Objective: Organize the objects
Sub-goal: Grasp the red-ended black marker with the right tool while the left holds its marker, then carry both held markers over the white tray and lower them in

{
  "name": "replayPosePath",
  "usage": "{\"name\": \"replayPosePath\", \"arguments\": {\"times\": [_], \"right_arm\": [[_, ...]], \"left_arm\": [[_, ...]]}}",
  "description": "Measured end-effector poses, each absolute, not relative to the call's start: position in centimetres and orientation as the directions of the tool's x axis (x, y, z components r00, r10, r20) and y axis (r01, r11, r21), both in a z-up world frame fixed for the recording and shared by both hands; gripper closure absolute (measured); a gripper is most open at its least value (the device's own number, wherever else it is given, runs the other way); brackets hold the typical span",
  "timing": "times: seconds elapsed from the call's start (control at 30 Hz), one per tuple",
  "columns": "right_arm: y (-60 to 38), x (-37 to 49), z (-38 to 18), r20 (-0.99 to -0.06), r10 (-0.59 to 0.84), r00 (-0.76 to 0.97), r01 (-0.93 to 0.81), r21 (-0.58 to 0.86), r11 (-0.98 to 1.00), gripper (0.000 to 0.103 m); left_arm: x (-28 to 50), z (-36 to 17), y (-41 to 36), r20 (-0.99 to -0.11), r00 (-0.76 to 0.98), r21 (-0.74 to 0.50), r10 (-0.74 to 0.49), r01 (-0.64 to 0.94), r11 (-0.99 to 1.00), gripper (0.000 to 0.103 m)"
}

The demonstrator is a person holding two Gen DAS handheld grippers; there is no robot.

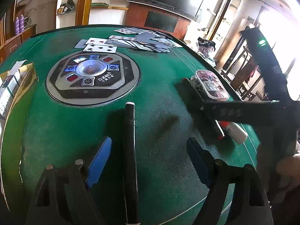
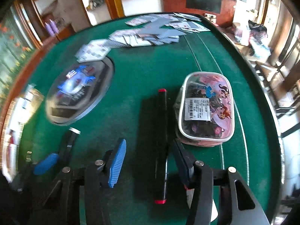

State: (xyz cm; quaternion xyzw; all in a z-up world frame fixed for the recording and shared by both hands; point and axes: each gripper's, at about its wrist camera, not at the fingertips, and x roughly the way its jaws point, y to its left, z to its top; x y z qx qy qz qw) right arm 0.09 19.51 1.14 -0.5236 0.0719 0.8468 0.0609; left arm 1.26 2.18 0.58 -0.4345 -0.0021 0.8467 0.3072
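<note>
A black pen (image 1: pixel 130 150) with a white end lies on the green table (image 1: pixel 159 71) between the blue pads of my left gripper (image 1: pixel 149 140), which is open and clear of it. A black marker (image 2: pixel 161 140) with red ends lies between the jaws of my right gripper (image 2: pixel 149 142). A gap shows on the marker's left side, so the pads are not pressing it. A pink cartoon pencil case (image 2: pixel 206 108) sits just right of the marker. In the left wrist view the right tool's black bar (image 1: pixel 243 110) hangs over the marker (image 1: pixel 219 131).
A small white bottle (image 1: pixel 236 133) lies beside the marker near the table's right edge. Playing cards (image 1: pixel 142 41) are spread along the far side. A round control panel (image 1: pixel 92 76) fills the table centre. A cardboard box (image 1: pixel 24 82) with cartons stands at left.
</note>
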Motion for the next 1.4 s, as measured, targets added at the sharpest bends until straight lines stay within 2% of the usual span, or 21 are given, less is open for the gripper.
{"name": "replayPosePath", "arguments": {"times": [0.13, 0.2, 0.23, 0.3, 0.33, 0.37, 0.57, 0.67, 1.0, 1.2, 1.4], "right_arm": [[19.8, 0.2, 0.7, -0.879, 0.073, -0.471, -0.196, 0.024, -0.980, 0.053], [19.6, 0.4, 0.6, -0.873, 0.105, -0.477, -0.202, -0.007, -0.979, 0.073], [19.5, 0.6, 0.6, -0.871, 0.098, -0.482, -0.200, 0.001, -0.980, 0.077], [19.6, 1.0, 0.7, -0.868, 0.085, -0.489, -0.204, 0.019, -0.979, 0.087], [19.7, 1.2, 0.7, -0.866, 0.071, -0.496, -0.203, 0.035, -0.979, 0.087], [19.7, 1.7, 0.8, -0.863, 0.058, -0.502, -0.201, 0.051, -0.978, 0.087], [19.2, 4.7, 1.1, -0.849, -0.014, -0.528, -0.168, 0.120, -0.978, 0.087], [19.1, 6.1, 1.2, -0.840, -0.072, -0.538, -0.149, 0.179, -0.973, 0.087], [18.6, 9.3, 3.3, -0.766, -0.236, -0.598, -0.077, 0.348, -0.934, 0.087], [15.8, 9.4, 5.2, -0.723, -0.330, -0.607, 0.004, 0.413, -0.911, 0.087], [9.4, 8.1, 7.1, -0.698, -0.442, -0.564, 0.138, 0.448, -0.883, 0.086]], "left_arm": [[1.2, 0.5, 2.2, -0.729, -0.427, -0.282, 0.535, -0.524, -0.803, 0.019], [1.1, 0.5, 2.0, -0.726, -0.423, -0.291, 0.542, -0.525, -0.800, 0.019], [1.1, 0.6, 2.0, -0.726, -0.423, -0.289, 0.541, -0.527, -0.799, 0.021], [1.0, 0.5, 1.9, -0.731, -0.431, -0.275, 0.529, -0.524, -0.806, 0.048], [0.9, 0.4, 1.9, -0.731, -0.419, -0.288, 0.538, -0.524, -0.801, 0.075], [0.6, 0.1, 1.8, -0.733, -0.394, -0.318, 0.554, -0.522, -0.792, 0.087], [0.6, 0.1, 1.6, -0.723, -0.383, -0.343, 0.574, -0.522, -0.781, 0.088], [1.5, 0.9, 1.8, -0.713, -0.421, -0.301, 0.561, -0.540, -0.786, 0.088], [7.0, 5.4, -0.6, -0.613, -0.484, -0.314, 0.624, -0.576, -0.755, 0.088], [8.2, 7.9, -4.8, -0.577, -0.511, -0.361, 0.637, -0.541, -0.760, 0.088], [7.7, 10.0, -13.0, -0.568, -0.598, -0.362, 0.566, -0.436, -0.824, 0.088]]}}
